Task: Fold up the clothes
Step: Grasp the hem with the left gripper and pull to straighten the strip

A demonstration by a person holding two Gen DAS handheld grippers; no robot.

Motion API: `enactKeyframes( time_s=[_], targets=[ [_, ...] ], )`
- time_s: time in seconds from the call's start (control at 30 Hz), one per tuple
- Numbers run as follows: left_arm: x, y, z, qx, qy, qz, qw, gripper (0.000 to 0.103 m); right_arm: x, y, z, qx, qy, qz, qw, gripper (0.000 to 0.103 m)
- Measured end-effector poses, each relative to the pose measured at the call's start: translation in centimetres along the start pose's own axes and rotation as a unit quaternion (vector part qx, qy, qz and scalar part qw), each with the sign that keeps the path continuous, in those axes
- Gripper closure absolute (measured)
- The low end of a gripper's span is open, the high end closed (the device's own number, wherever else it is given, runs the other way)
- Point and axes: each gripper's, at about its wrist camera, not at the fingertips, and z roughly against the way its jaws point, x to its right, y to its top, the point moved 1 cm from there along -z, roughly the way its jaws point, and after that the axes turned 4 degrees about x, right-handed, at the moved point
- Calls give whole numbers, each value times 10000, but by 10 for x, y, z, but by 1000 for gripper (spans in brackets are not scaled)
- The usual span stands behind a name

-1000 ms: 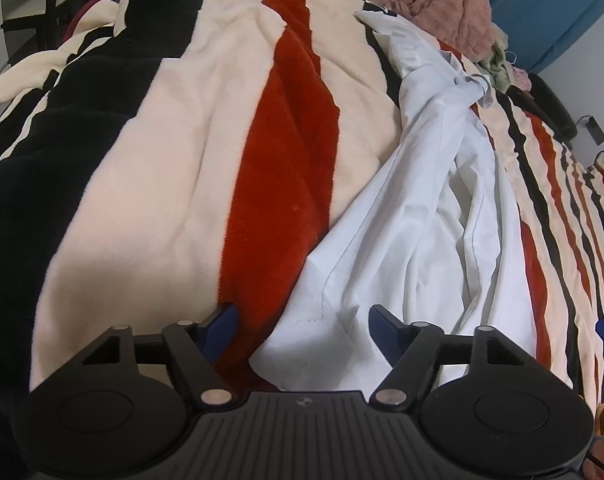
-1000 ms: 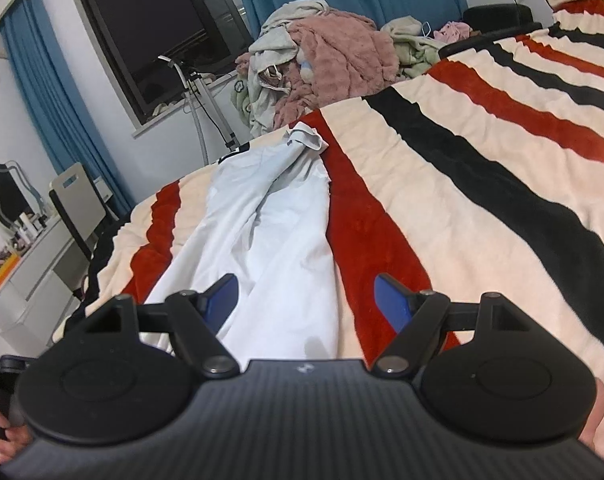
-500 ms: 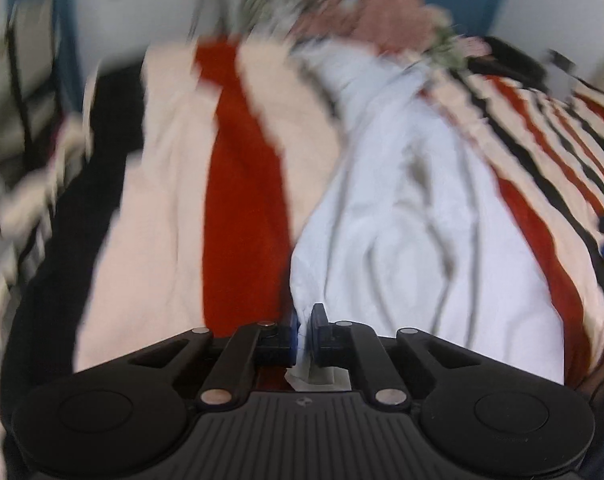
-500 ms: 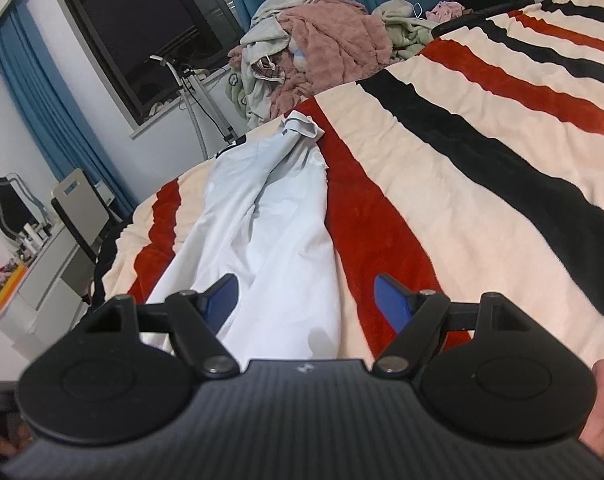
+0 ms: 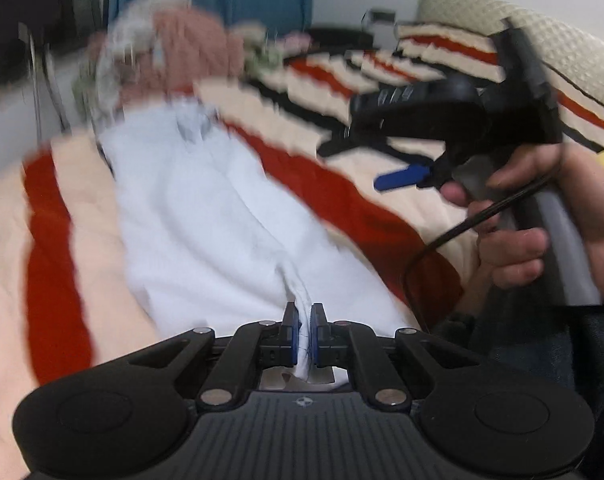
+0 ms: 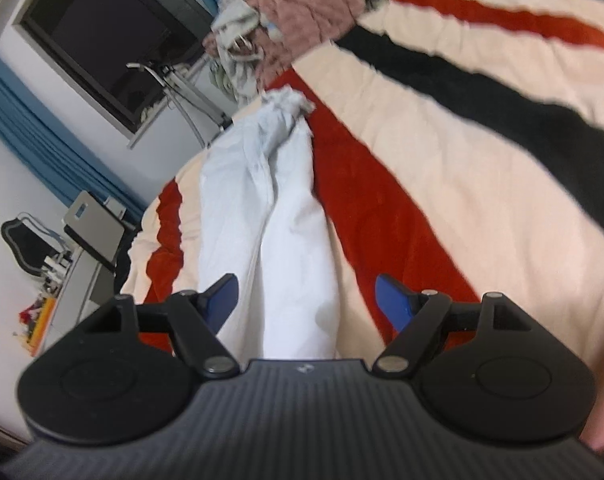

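White garment [image 5: 206, 216]: laid lengthwise on the striped blanket [image 5: 365, 216], frame centre. Left tool [image 5: 303, 330]: clenched on its near edge; a second ago spread apart. Right tool [image 6: 306, 300]: spread wide, gripping nothing, hovering over the garment. Clothes pile [image 6: 286, 12], upper frame: blurred.

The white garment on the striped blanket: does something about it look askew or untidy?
Yes. The white garment lies bunched into a long narrow strip along the striped blanket, creased, with its far end crumpled. The left gripper pinches its near edge; the right gripper is open above it. A heap of unfolded clothes sits beyond.
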Motion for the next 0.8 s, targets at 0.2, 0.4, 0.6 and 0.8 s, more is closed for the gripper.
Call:
enactKeyframes(
  time_s=[0.2,0.4,0.6,0.8],
  targets=[
    [-32,0,-16,-334,-488,920,9940,64,17,-10,-21,-742,37,-527,9958,25],
    [-101,1,6,-48,-685,2335,9699,32,23,-21,-32,-1124,14,-820,9903,31],
    [-180,-6,-25,-9,-513,3870,9206,28,21,-32,-41,-1371,-170,-765,9875,39],
    [-188,-9,-64,-495,-598,3892,9179,30,19,-39,-44,-1488,-322,-664,9861,41]
  ],
)
